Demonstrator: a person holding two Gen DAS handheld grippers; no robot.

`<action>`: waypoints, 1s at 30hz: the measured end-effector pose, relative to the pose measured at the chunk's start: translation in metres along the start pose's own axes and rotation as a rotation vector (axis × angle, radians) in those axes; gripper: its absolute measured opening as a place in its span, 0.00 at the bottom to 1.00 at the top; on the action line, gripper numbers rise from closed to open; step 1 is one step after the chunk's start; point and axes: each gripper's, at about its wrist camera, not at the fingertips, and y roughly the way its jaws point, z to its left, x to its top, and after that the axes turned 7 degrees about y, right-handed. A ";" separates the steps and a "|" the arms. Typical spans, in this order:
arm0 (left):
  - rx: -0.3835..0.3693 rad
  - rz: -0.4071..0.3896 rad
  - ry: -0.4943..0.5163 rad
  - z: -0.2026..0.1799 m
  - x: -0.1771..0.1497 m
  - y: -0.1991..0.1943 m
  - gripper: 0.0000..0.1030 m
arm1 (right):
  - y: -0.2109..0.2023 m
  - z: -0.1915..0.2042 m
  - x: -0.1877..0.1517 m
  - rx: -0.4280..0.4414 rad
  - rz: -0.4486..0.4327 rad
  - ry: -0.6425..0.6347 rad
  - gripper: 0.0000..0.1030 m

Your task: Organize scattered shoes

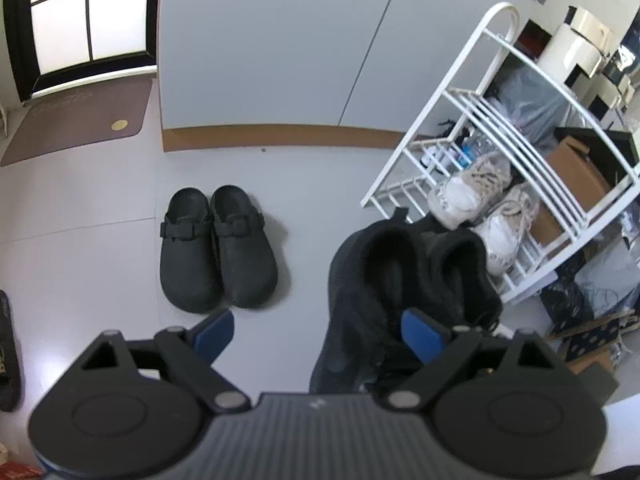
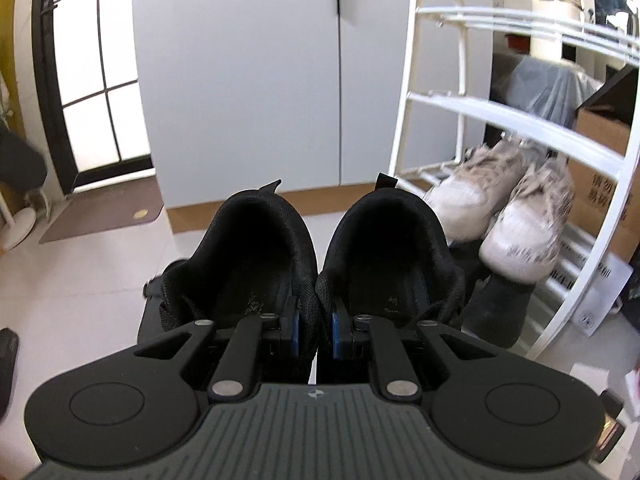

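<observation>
My right gripper (image 2: 314, 334) is clamped on the inner collars of two black sneakers (image 2: 256, 256), held side by side before the rack (image 2: 516, 120). My left gripper (image 1: 320, 330) is spread wide, empty. Beyond, clogs (image 1: 218, 248) sit paired on the floor (image 1: 80, 220); pale sneakers (image 2: 500, 216) rest on the rack's bottom shelf.

A pale tiled floor (image 1: 80, 208) meets a grey cabinet (image 1: 260, 48) with a brown plinth; daylight glows through a black-framed glazed door (image 1: 80, 12) above a brown mat (image 1: 80, 120).
</observation>
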 end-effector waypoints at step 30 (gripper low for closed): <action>-0.044 -0.038 -0.111 -0.004 0.013 0.019 0.90 | 0.023 -0.106 0.195 -0.188 -0.130 0.144 0.16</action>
